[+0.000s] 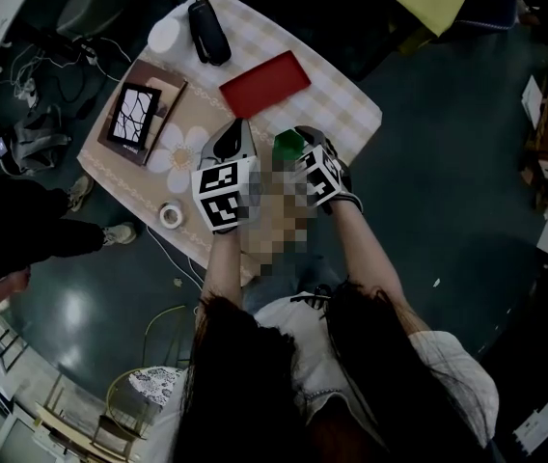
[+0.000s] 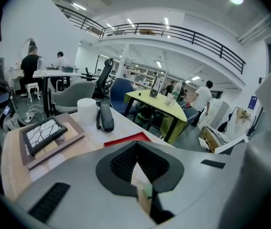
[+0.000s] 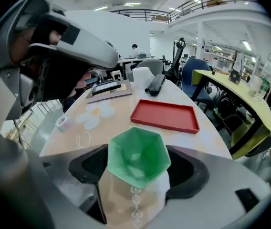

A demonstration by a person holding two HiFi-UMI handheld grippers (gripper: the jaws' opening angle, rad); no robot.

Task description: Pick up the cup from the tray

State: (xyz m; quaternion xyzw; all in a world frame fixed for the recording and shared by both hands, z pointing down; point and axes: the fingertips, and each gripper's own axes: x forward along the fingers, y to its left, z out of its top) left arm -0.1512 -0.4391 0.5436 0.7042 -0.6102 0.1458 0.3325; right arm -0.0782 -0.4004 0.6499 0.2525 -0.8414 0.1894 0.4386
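A green faceted cup (image 3: 138, 156) sits between the black pads of my right gripper (image 3: 138, 178), which is shut on it and holds it upright over the table's near part. In the head view the cup (image 1: 288, 144) is at the tip of the right gripper (image 1: 303, 141), apart from the red tray (image 1: 264, 83). That tray (image 3: 164, 116) lies flat further back with nothing on it. My left gripper (image 1: 237, 135) is just left of the cup. Its jaws (image 2: 140, 180) are drawn together with nothing between them, pointing towards the tray (image 2: 126, 139).
A black remote-like object (image 1: 208, 29) and a white cylinder (image 1: 165, 35) lie at the table's far end. A framed picture on a board (image 1: 141, 114) is at the left, and a tape roll (image 1: 171, 214) sits near the front-left edge. The left gripper's body (image 3: 64, 46) looms at the right gripper view's left.
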